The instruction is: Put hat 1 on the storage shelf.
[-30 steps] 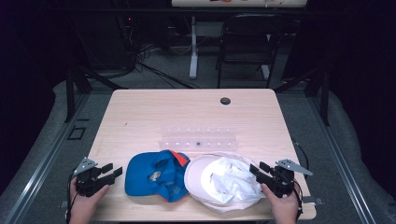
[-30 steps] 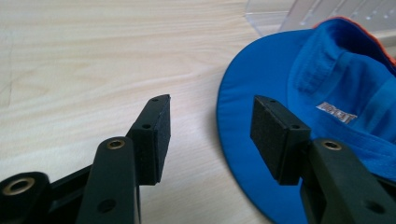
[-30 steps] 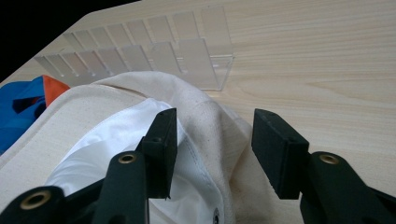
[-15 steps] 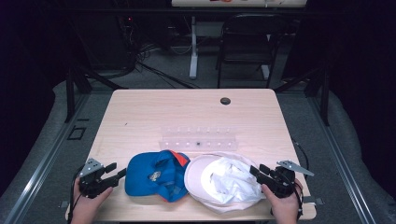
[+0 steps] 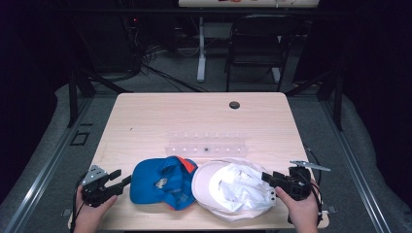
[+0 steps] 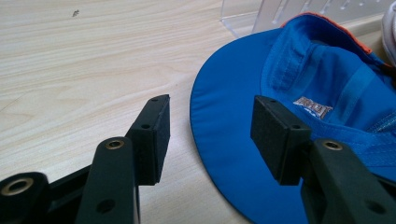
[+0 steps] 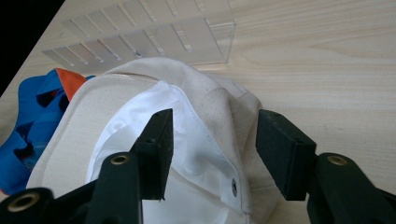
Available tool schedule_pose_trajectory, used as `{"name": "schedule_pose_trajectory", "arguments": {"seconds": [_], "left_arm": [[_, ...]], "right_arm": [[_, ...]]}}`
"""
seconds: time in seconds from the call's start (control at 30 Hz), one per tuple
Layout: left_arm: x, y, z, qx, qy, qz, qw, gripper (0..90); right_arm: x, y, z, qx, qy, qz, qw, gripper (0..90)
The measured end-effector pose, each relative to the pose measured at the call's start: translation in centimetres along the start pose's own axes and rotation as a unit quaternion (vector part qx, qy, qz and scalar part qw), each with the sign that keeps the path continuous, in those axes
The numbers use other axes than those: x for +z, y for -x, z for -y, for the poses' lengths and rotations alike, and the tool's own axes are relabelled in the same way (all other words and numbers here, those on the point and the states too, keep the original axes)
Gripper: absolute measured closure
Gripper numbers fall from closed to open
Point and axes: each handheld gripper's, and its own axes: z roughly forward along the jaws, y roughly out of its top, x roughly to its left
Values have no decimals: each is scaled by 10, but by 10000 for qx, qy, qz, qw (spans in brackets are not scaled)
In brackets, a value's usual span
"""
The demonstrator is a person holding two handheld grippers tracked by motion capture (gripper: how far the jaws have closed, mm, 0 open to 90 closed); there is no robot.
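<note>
Nearest the table's (image 5: 145, 116) front edge: left hand-held gripper (image 5: 118, 180), jaws apart and empty, straddling the blue cap's (image 5: 163, 180) brim edge; right hand-held gripper (image 5: 270, 178), just opening, flanks the white cap's (image 5: 233, 189) rim; clear rack (image 5: 206, 145) beyond.

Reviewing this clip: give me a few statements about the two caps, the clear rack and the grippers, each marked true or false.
1. The blue cap lies upside down, its inside facing up. True.
2. The white cap lies to the left of the blue one. False: in the high view it lies to its right, the two touching.
3. The left gripper is clamped on the blue cap's brim. False: its jaws stand open, one on either side of the brim's edge.
4. The clear rack lies beyond both caps. True.
5. The right gripper has open jaws at the white cap's rim. True; they have just been opening.
</note>
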Motion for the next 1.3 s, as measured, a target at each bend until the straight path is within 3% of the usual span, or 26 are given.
{"name": "schedule_pose_trajectory", "arguments": {"seconds": [0.17, 0.33, 0.43, 0.47, 0.83, 1.0, 1.07, 1.3], "left_arm": [[-1, 1, 0, 47, -76, 29, 10000, 479], [0, 1, 0, 55, -63, 22, 10000, 479], [0, 1, 0, 59, -64, 22, 10000, 479], [0, 1, 0, 59, -67, 21, 10000, 479], [1, 2, 0, 66, -72, 10, 10000, 479], [1, 2, 0, 78, -84, 9, 9999, 477], [1, 2, 0, 76, -94, 8, 9999, 476], [1, 2, 0, 76, -75, -2, 9999, 475]], "right_arm": [[-2, 1, -6, 105, -198, 17, 9997, 455], [-2, 4, -5, 127, -654, -34, 9978, 466], [-1, 5, -3, 106, -673, -23, 9977, 476], [0, 6, -1, 215, -789, -17, 9966, 495], [4, 3, 7, -28, -832, 165, 9964, 469], [5, 2, 7, 269, -1077, 140, 9937, 535], [5, 3, 6, 233, -1214, 90, 9923, 564], [6, 5, 6, 478, -1252, 99, 9909, 596]]}}
